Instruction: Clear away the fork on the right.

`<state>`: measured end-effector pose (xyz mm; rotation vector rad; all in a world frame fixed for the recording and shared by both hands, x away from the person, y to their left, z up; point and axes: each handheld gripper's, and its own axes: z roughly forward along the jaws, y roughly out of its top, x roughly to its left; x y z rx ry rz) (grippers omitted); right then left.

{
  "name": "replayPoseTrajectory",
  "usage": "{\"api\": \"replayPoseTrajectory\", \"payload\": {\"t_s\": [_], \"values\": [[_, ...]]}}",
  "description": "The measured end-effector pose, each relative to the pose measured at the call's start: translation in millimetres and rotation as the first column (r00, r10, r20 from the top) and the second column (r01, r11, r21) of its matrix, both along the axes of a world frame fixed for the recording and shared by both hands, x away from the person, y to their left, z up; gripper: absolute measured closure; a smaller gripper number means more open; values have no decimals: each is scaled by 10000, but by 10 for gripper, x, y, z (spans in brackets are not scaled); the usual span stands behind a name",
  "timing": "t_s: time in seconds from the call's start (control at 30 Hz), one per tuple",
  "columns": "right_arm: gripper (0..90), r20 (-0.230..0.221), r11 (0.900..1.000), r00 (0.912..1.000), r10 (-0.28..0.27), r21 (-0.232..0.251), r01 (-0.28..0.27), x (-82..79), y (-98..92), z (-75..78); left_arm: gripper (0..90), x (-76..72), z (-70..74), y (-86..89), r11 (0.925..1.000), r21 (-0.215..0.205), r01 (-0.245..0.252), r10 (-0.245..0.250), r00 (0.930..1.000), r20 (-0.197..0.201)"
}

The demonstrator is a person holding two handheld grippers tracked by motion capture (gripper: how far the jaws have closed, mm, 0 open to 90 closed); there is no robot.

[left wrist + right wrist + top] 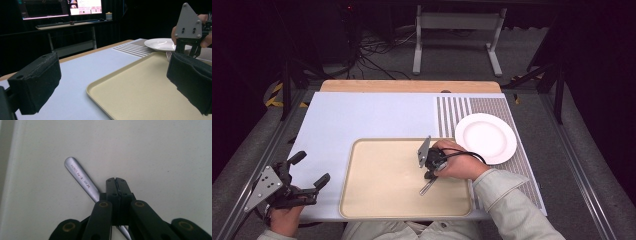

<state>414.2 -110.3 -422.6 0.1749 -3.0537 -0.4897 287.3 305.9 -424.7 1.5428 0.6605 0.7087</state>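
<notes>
High view: the right gripper (430,175) stands over the smooth beige rectangular plastic tray (382,195), its jaws pressed together on a slim polished metal fork (428,187) whose handle slants toward 7 o'clock above the tray's right half. Bare tray floor spreads wide to 9 o'clock; the raised rim runs close at 3 o'clock. A round glossy white plate (486,137) sits at 1 o'clock on a grey ribbed mat (527,175), just off the tray's corner. The left gripper (309,172), jaws spread wide and holding nothing, hovers at the pale blue tabletop's (372,115) near-left edge.

Left gripper view: two matte black padded jaws frame open tabletop and the tray's rounded corner; fork tines show near the plate.

Right gripper view: closed jaws clamp the fork's engraved handle over the tray.
</notes>
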Motion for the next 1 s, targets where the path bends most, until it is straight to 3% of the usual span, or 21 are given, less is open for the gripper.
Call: {"api": "replayPoseTrajectory", "payload": {"t_s": [0.4, 0.7, 1.0], "values": [[900, -266, 10000, 9996, -2, -74, 0, -139, -225, 5, 1, 3, -1, -6, 10000, 71, 23, -23, 10000, -13], [900, -393, 9992, 9985, -380, 81, 384, -182, -447, 3, 1, 9, -4, -17, 10000, 88, 41, -41, 10000, -36], [900, -481, 9983, 9972, -565, 131, 572, -193, -523, 4, 1, 22, -6, -27, 9999, 73, 75, -75, 10000, -46]]}}
